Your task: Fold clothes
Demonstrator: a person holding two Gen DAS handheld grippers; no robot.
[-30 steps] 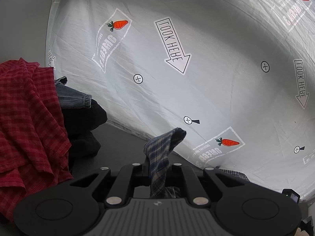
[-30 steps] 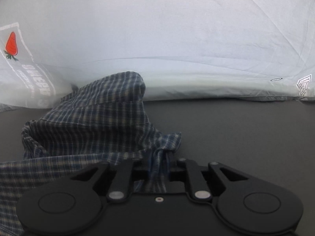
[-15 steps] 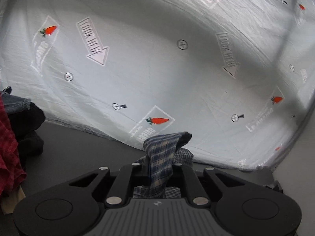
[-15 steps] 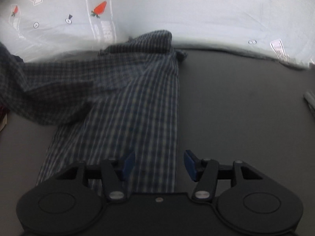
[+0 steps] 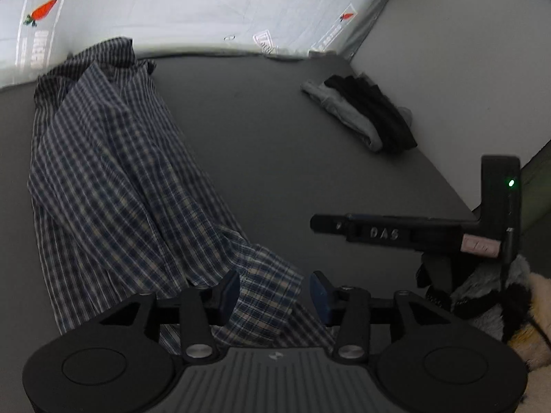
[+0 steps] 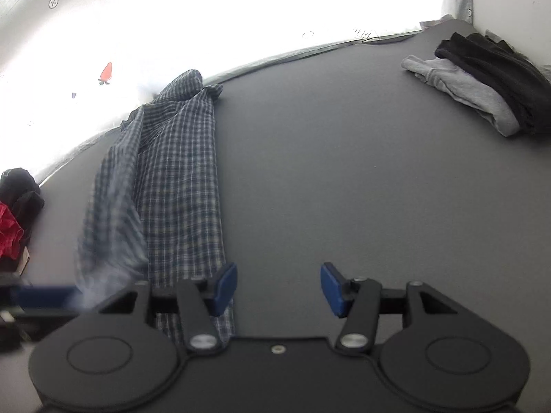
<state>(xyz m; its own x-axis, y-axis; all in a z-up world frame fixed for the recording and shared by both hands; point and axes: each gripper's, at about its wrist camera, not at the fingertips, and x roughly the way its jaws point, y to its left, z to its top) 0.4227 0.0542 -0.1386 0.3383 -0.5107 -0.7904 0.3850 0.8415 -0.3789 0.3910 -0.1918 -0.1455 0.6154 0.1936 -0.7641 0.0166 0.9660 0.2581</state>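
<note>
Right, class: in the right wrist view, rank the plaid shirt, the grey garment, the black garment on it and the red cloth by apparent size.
1. plaid shirt, clearly largest.
2. grey garment and black garment: look alike, unranked.
3. red cloth, smallest, but cut off by the frame edge.

The shirt (image 5: 113, 172) has blue and white checks; the table (image 6: 344, 172) is grey. The sheet (image 5: 172, 3) is white with orange carrots; the pads (image 6: 225, 287) are blue.

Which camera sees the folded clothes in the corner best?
The right wrist view: the folded clothes sit sharp and bright there, grey piece under black. The left wrist view shows the same pile darker and more squashed toward the table edge.
</note>
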